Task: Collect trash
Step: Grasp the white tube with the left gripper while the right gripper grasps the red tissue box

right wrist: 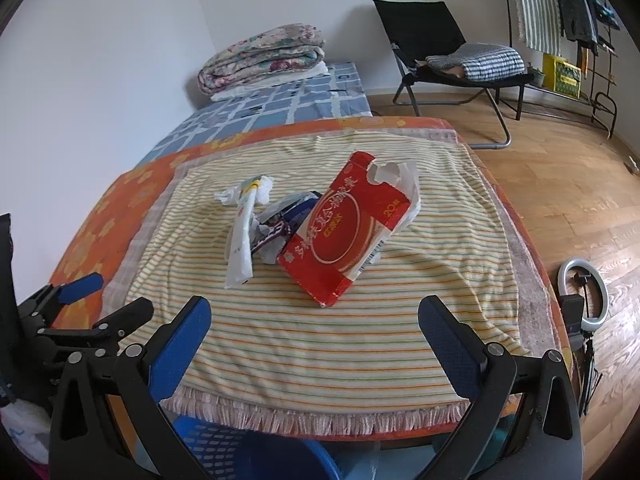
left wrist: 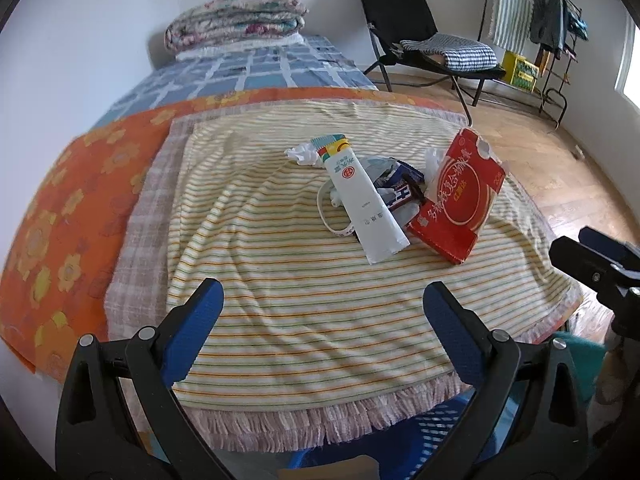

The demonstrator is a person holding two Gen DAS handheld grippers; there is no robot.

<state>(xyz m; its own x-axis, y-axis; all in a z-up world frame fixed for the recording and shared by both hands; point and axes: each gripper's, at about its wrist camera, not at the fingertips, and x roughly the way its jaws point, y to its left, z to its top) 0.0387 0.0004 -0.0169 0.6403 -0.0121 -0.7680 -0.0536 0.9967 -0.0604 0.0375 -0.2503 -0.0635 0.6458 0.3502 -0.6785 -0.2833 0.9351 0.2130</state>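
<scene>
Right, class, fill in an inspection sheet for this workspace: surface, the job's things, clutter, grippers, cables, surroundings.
Surface: striped fringed cloth over an orange flowered cover.
Job's things: red carton, torn open at the top, leaning on the pile; white tube; dark wrapper; crumpled paper.
Clutter: nothing seen beyond the trash pile.
Grippers: left gripper and right gripper both open and empty, short of the pile.
Cables: nothing seen on the cloth.
Surroundings: folded quilt, black chair, clothes rack, ring light on the floor, blue basket below the near edge.
</scene>
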